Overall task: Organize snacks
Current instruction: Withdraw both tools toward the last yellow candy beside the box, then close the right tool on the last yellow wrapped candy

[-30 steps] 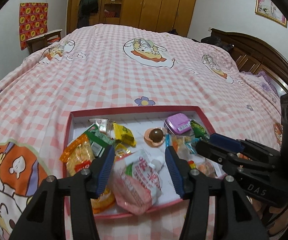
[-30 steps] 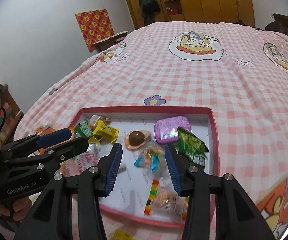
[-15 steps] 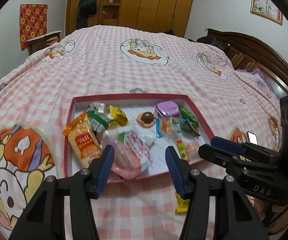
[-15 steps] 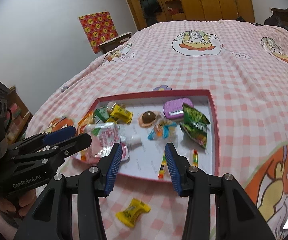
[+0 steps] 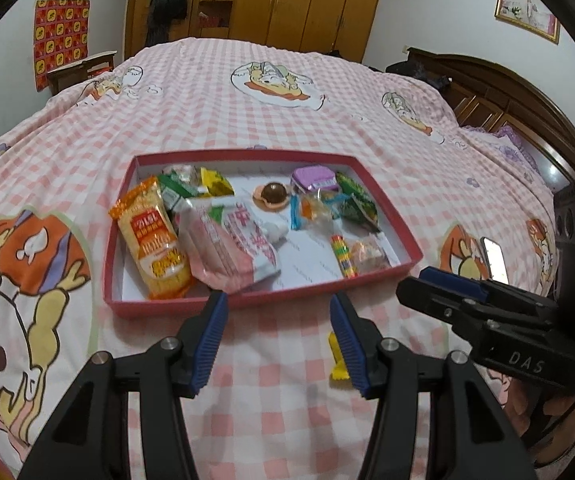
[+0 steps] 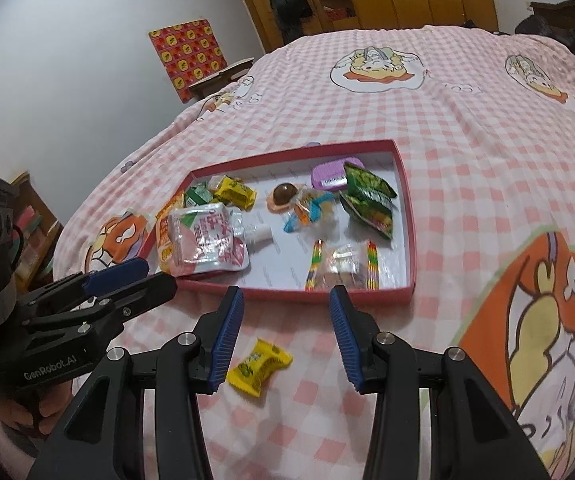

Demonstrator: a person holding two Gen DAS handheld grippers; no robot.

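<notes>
A shallow red box (image 5: 391, 216) (image 6: 406, 216) lies on the pink checked bed and holds several snacks: an orange cracker pack (image 5: 152, 240), a pink drink pouch (image 5: 231, 244) (image 6: 203, 240), a chocolate ball (image 5: 272, 194), a purple tin (image 5: 313, 178), green packets (image 6: 367, 196). A yellow candy (image 6: 257, 366) lies on the bedspread outside the box, just in front of my right gripper (image 6: 285, 320); it also shows in the left wrist view (image 5: 337, 364). My left gripper (image 5: 277, 316) is open and empty before the box's near edge. My right gripper is open and empty.
A phone (image 5: 493, 258) lies on the bedspread right of the box. A wooden headboard (image 5: 499, 92) is at the right, wardrobes (image 5: 307, 4) at the far end, a small table (image 5: 81, 68) at the far left.
Both grippers have pulled back from over the box toward the near side of the bed. The yellow candy on the bedspread has come into view between them.
</notes>
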